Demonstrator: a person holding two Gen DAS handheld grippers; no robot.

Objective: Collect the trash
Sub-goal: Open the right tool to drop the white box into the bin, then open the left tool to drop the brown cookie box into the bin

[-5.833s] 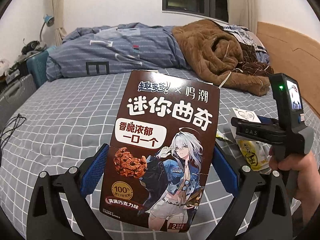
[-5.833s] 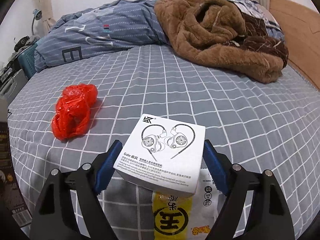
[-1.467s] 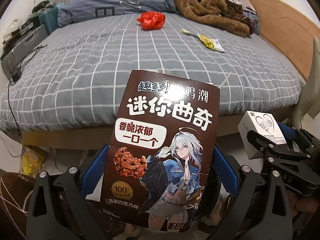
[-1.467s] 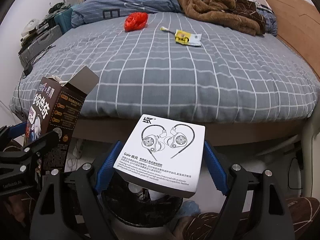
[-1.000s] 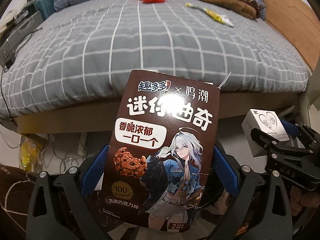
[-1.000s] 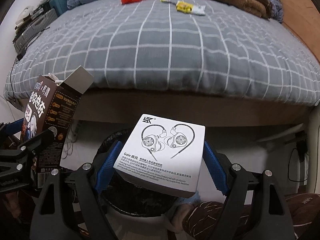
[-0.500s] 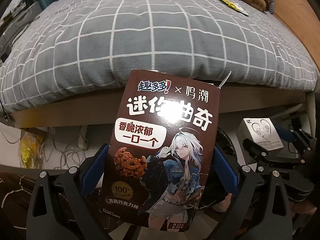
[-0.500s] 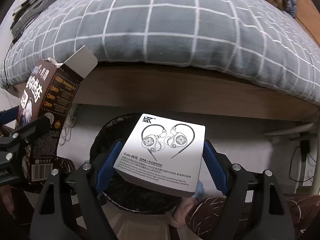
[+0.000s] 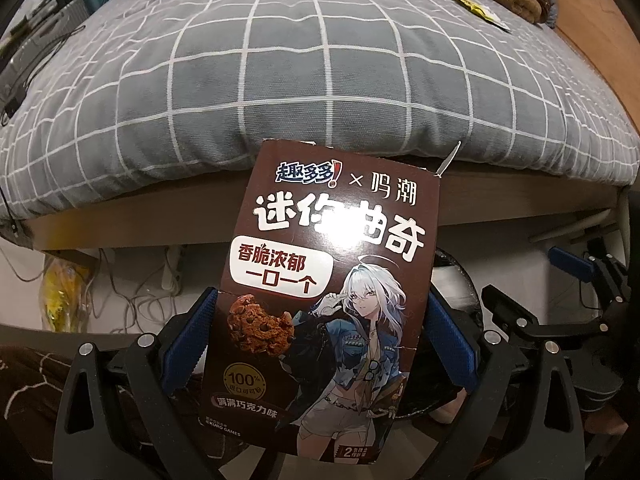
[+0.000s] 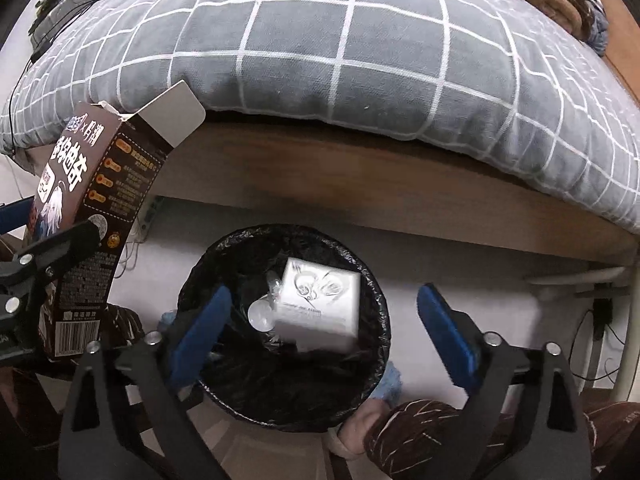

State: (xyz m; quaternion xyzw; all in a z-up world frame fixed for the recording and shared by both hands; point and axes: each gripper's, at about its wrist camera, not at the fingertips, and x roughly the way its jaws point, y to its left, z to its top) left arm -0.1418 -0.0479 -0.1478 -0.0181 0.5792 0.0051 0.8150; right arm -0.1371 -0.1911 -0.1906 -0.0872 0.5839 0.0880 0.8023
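Right fingers (image 10: 320, 330) opening over white box (image 10: 318, 306) in bin (image 10: 224, 384), left fingers (image 9: 316, 344) clamping glossy cookie carton (image 9: 320, 308).

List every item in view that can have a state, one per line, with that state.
cookie box: top flap open, clamped in left gripper
right gripper: opening, nothing between its fingers
earphone box: closed, inside the bin
trash bin: lined, holding trash

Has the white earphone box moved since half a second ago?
Yes. The white earphone box has left the right gripper, whose jaws are opening, and dropped into the black-lined trash bin below, by the bed frame.
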